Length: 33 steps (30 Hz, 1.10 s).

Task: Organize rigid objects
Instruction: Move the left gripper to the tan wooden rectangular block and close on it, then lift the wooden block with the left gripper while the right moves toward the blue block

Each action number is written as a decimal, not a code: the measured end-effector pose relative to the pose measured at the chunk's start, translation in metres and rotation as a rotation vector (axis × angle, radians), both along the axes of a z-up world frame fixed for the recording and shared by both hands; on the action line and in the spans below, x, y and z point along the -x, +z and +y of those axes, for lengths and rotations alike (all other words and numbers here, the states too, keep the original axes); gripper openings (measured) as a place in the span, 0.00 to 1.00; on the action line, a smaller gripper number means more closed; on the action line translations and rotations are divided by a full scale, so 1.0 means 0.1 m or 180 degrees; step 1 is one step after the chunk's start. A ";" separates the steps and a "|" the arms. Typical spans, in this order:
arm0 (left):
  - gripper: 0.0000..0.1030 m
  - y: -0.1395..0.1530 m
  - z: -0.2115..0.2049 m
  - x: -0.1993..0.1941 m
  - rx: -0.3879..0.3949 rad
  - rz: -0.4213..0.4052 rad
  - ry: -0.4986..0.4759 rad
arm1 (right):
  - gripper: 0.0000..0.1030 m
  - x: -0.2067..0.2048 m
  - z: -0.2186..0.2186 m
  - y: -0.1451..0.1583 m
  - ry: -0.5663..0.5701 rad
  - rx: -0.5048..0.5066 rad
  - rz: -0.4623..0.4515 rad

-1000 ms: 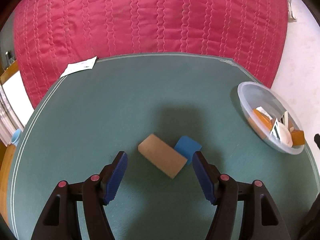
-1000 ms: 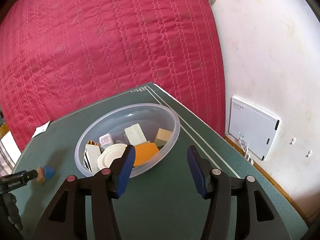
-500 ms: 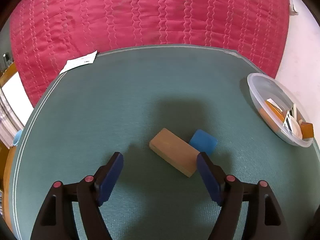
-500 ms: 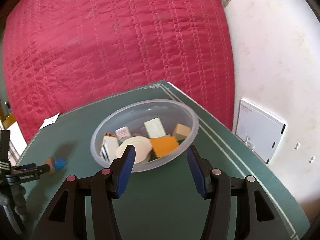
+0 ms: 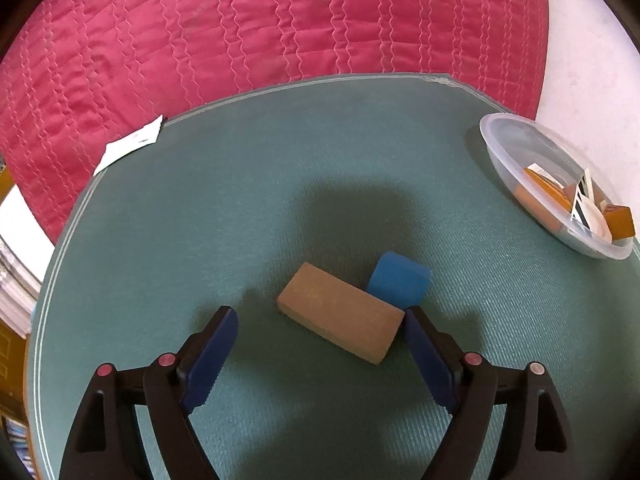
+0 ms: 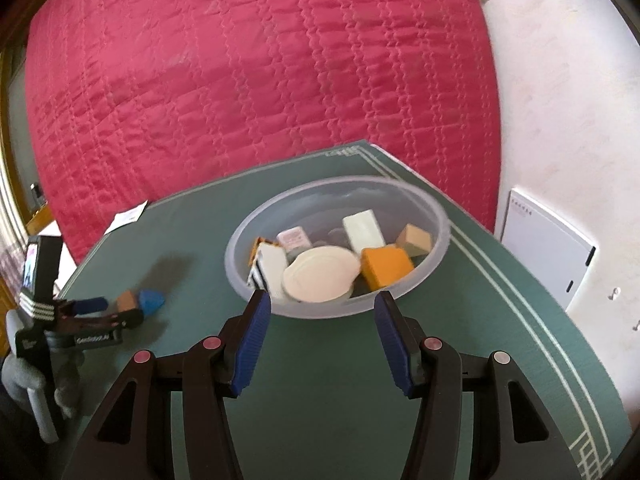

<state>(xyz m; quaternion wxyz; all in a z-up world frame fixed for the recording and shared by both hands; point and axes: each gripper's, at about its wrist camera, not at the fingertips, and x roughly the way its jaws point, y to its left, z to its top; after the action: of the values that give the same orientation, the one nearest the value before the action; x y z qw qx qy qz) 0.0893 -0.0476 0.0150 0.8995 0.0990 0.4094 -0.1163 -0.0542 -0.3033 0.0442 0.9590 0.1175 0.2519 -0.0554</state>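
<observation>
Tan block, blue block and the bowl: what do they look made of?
Tan block: probably wood or dense foam, matte, faintly grainy faces. Blue block: likely painted wood or foam, matte, one rounded edge. Bowl: translucent frosted plastic, contents showing through its wall.

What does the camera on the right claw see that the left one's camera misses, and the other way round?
Only the right view shows the white wall panel, the round white lid in the bowl, and the left claw from outside.

Only the left view shows the whole tan block lying between its open claw's fingers, touching the blue block.

Both show the clear bowl, the green tabletop, the red quilt and the paper slip.
</observation>
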 end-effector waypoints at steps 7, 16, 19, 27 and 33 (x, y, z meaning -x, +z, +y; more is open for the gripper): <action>0.59 0.01 -0.02 0.04 0.0105 0.0013 -0.0197 | 0.54 -0.08 0.24 -0.01 0.0412 -0.0058 0.0155; 0.33 0.05 0.14 0.09 0.0234 -0.0011 -0.0025 | 0.54 -0.31 0.69 -0.10 0.0994 -0.0159 0.0453; 0.33 0.06 0.23 0.09 0.0326 0.0009 0.0028 | 0.54 -0.43 0.79 -0.12 0.1097 -0.0199 0.0561; 0.33 0.08 0.49 0.07 0.0488 0.0028 0.0254 | 0.54 -0.57 1.01 -0.21 0.1190 -0.0168 0.0691; 0.33 0.08 0.59 0.04 0.0499 0.0008 0.0428 | 0.54 -0.60 1.08 -0.26 0.1219 -0.0166 0.0754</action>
<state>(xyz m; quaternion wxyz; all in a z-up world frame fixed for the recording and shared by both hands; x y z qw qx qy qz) 0.0852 0.0113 0.0229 0.9097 0.0004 0.4059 -0.0875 0.0056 -0.1954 0.0181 0.9124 0.0849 0.3818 0.1207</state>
